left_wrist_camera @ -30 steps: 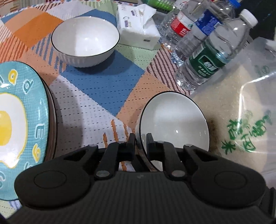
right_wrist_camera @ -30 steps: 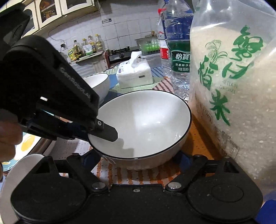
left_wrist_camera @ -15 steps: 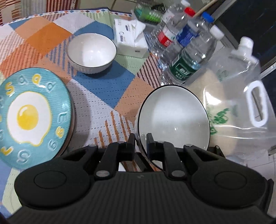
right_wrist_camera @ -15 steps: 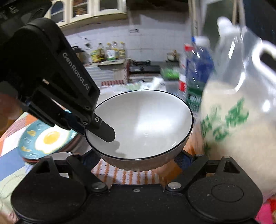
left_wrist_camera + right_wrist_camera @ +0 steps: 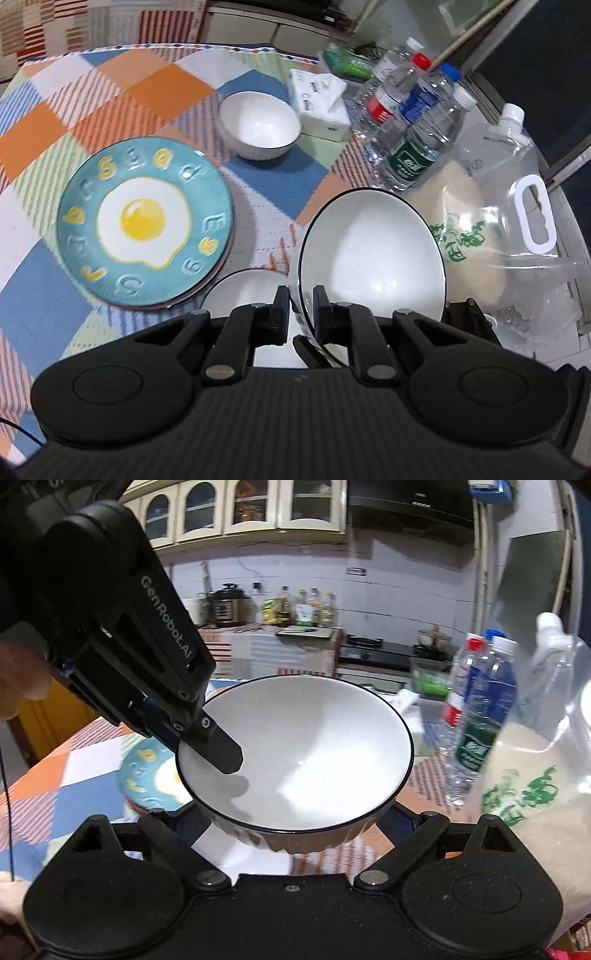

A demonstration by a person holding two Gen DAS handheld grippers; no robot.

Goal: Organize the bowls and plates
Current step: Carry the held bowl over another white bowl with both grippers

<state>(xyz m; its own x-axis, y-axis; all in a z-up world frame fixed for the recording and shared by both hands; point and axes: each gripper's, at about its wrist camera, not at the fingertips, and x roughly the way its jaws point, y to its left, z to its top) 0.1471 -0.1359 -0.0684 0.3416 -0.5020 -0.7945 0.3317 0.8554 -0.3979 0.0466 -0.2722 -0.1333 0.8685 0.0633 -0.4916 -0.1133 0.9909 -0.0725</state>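
My left gripper (image 5: 300, 310) is shut on the rim of a white bowl with a dark rim (image 5: 373, 266) and holds it in the air, tilted. The same bowl (image 5: 306, 753) fills the right wrist view, with the left gripper's finger inside its rim. My right gripper (image 5: 295, 834) is open wide, its fingers on either side of the bowl's underside; contact cannot be told. A second white bowl (image 5: 258, 127) stands far on the table. A teal fried-egg plate (image 5: 144, 221) lies on a stack at left. Another white dish (image 5: 243, 291) lies under my left fingers.
A checked cloth (image 5: 122, 96) covers the table. A tissue pack (image 5: 319, 103), several water bottles (image 5: 417, 147) and a clear rice bag with a handle (image 5: 491, 221) crowd the right side. Kitchen counters (image 5: 303, 638) stand behind.
Both grippers have risen with the bowl, well above the table. More of the table and the teal plate now shows below. The white dish under the left gripper has come into view.
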